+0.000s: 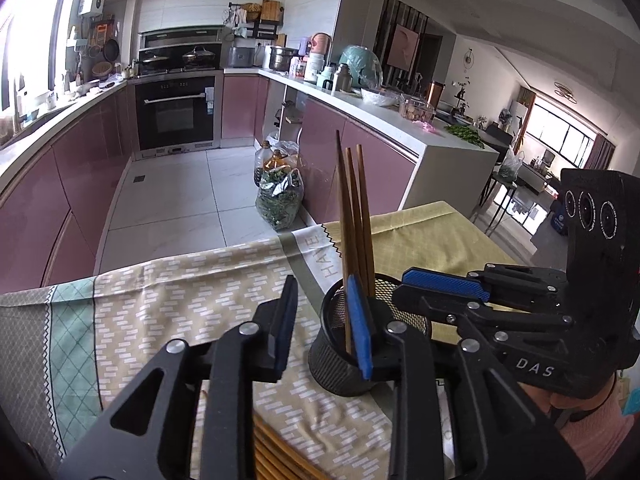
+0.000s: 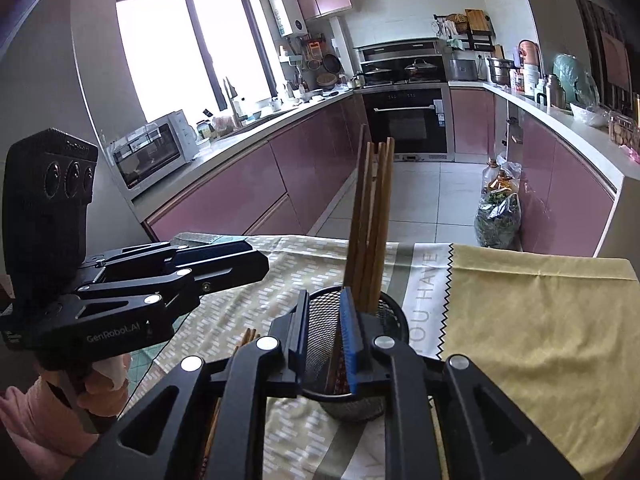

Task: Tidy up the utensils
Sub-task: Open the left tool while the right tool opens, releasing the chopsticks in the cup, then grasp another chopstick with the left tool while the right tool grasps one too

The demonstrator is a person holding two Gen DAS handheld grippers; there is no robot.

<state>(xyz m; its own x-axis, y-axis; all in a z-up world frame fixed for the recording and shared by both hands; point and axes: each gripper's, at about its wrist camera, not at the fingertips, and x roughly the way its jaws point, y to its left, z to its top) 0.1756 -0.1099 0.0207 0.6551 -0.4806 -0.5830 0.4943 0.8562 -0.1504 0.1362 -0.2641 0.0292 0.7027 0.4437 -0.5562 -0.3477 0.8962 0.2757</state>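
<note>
Both tools gape: left tool [image 1: 326, 328], right tool [image 2: 326, 338], flanking chopsticks [image 2: 370, 224] in mesh cup [image 1: 340, 364].

Daylight floods in; the window [image 2: 188, 52] at upper left is blown out white. Frame edges curve and darken heavily. Foreground slightly soft, shadows faint.

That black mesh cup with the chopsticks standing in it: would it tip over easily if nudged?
Probably. The mesh cup looks light, being see-through wire. The tall chopsticks lean well above its rim, which likely makes it top-heavy. The soft tablecloth beneath might bunch rather than let it slide.
</note>
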